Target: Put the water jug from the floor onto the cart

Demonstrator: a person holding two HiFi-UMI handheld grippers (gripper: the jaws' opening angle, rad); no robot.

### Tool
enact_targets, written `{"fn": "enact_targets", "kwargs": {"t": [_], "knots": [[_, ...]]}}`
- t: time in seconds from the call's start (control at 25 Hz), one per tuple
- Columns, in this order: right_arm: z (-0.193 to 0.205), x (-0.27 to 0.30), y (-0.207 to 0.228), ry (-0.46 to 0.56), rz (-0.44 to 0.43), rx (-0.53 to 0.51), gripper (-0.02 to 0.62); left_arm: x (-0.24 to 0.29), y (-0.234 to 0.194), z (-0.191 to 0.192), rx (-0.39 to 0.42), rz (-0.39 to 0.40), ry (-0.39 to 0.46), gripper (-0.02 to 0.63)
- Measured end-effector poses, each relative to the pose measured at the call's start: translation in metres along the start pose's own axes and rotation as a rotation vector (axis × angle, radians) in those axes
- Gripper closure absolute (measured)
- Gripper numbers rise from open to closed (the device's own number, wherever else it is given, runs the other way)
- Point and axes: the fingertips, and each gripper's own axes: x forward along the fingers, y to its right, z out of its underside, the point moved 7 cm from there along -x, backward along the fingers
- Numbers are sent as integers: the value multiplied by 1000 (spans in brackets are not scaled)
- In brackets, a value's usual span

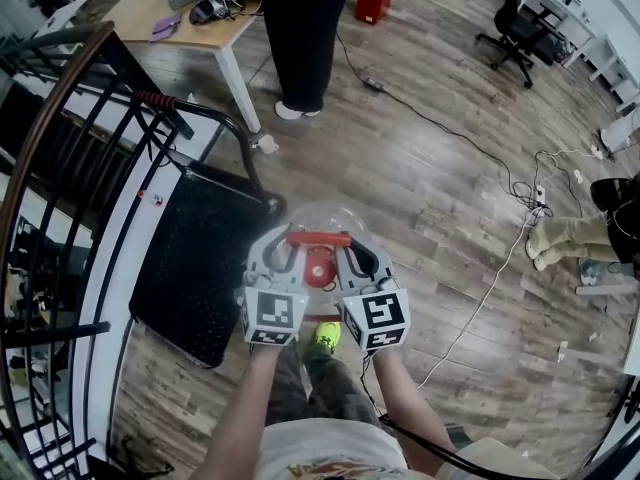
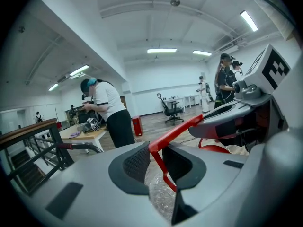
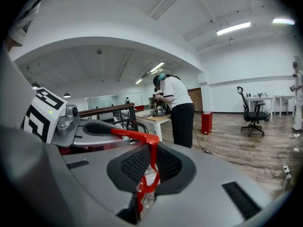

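Gripping the red handle [image 1: 318,238] of the water jug [image 1: 322,216] from both sides, the person holds the clear jug up off the wooden floor [image 1: 440,198], just beside the right edge of the cart [image 1: 190,278]. The left gripper [image 2: 158,161] has its jaws partly spread and clamped on a bend of the handle, with the jug's clear plastic showing below. The right gripper [image 3: 147,167] has its jaws nearly pressed together, pinching a thin upright of the same handle. In the head view the two grippers sit side by side, marker cubes toward the person. The cart has a low black deck (its push bar [image 1: 160,99], with a red grip, rises at the far end). Beyond it, another person [image 1: 300,38] stands at a desk [image 1: 150,3].
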Motion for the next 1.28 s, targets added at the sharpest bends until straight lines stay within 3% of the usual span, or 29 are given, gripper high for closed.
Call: {"fn": "enact_targets", "kwargs": {"t": [0.76,1.28], "knots": [[-11,96,-75,-89,-41,-14,561,-16,-113,43,-76,-7,-44,522],[-11,167,-162,-157,-102,-20,561,-53,-205,93,-137,-27,-75,522]]}}
